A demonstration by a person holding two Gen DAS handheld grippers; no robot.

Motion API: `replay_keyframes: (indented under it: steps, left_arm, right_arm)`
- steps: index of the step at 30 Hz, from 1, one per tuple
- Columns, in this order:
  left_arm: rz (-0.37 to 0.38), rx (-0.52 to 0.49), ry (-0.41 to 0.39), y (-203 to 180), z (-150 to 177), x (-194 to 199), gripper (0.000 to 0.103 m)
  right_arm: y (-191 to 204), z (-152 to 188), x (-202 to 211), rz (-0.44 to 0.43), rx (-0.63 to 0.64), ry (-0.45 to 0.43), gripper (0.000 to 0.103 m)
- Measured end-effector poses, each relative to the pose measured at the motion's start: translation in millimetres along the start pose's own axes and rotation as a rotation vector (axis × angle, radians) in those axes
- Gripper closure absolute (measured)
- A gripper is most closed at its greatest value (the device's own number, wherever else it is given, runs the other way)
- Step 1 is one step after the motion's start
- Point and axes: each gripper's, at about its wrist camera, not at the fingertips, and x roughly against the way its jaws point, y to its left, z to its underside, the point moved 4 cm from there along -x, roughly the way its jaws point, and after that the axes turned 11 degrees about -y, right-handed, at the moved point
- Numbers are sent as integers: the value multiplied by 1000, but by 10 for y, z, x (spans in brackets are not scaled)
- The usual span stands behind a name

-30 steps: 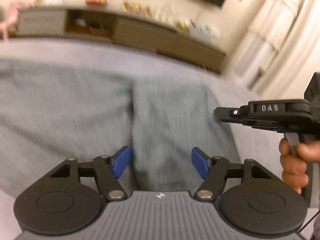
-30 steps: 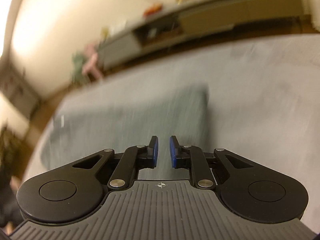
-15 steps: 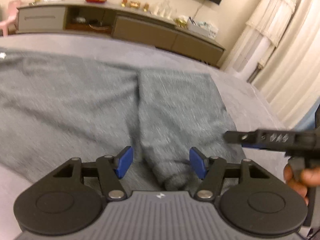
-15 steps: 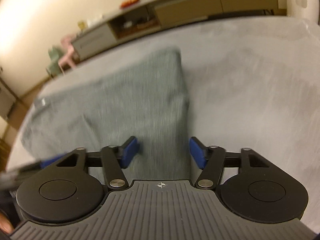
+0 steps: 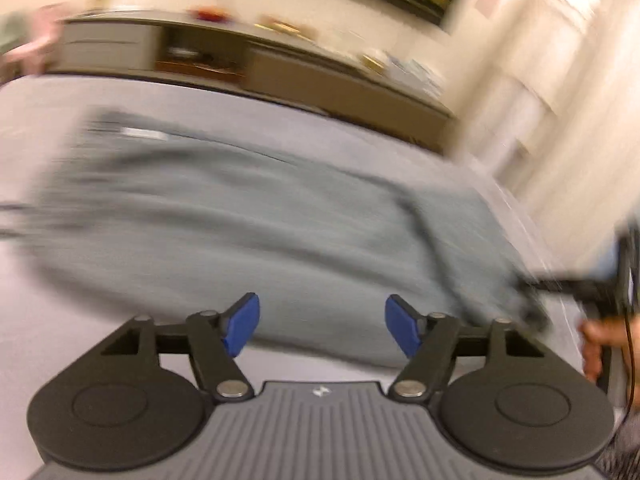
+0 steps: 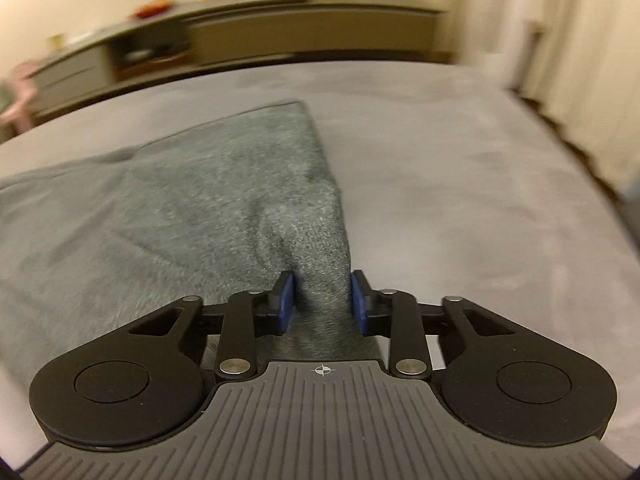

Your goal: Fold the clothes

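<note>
Garment: grey knitted piece of clothing lies spread flat on a pale grey bed cover; its far corner points toward the sideboard along the back wall.
Right gripper: right gripper sits low over the near right end of the garment, where the cloth narrows into a bunched strip.
Right jaws: parted and opening a little; the strip of cloth runs between the two blue pads, close to both, and whether they press on it cannot be told for sure.
Left gripper: left gripper hangs above the garment's near edge, further left along the cloth than the other tool.
Left jaws: spread wide and opening; nothing between the pads, only cloth and bed cover seen beneath them.
Garment from the left view: blurred; it stretches across the bed from a light label at far left to a gathered end at right.
Other hand: a hand at the right rim grips the handle of the second tool, whose tip meets the gathered end.
Background: curtains at right.
</note>
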Motion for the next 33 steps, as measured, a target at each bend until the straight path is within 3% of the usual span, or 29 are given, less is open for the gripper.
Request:
replay_keyframes:
  steps: [2, 5, 7, 9, 13, 19, 20, 22, 23, 26, 29, 33]
  left_arm:
    - [-75, 133, -26, 543, -117, 158, 21]
    - [-137, 407, -24, 1311, -139, 246, 21]
    - [-100, 550, -30, 1568, -121, 216, 18]
    - [-88, 591, -17, 1614, -115, 145, 17]
    - [-63, 543, -14, 1446, -182, -55, 13]
    - [-130, 515, -53, 1338, -278, -248, 14]
    - [-143, 510, -55, 1329, -312, -277, 19]
    - [-186, 474, -39, 1301, -358, -352, 48]
    - [-204, 457, -31, 1291, -364, -384, 70]
    - [-237, 408, -33, 1231, -396, -438, 82]
    - [-246, 254, -93, 952, -545, -393, 90]
    - [-168, -221, -209, -100, -657, -354, 90]
  right_arm:
    - [-120, -57, 66, 56, -34, -32, 57]
    - [-76, -214, 378, 53, -86, -187, 45]
    - [135, -245, 541, -32, -60, -259, 39]
    - [429, -168, 599, -154, -5, -260, 36]
    - [1030, 111, 566, -359, 137, -196, 35]
    - [1452, 418, 291, -434, 233, -90, 47]
    - [1475, 457, 205, -438, 230, -65, 47]
    - [1497, 505, 136, -437, 217, -46, 45]
    - [1513, 501, 129, -432, 225, -37, 45]
    - [1541, 484, 110, -429, 233, -13, 45]
    - [1448, 447, 98, -446, 177, 8, 46]
    - [1228, 309, 87, -466, -47, 23, 48]
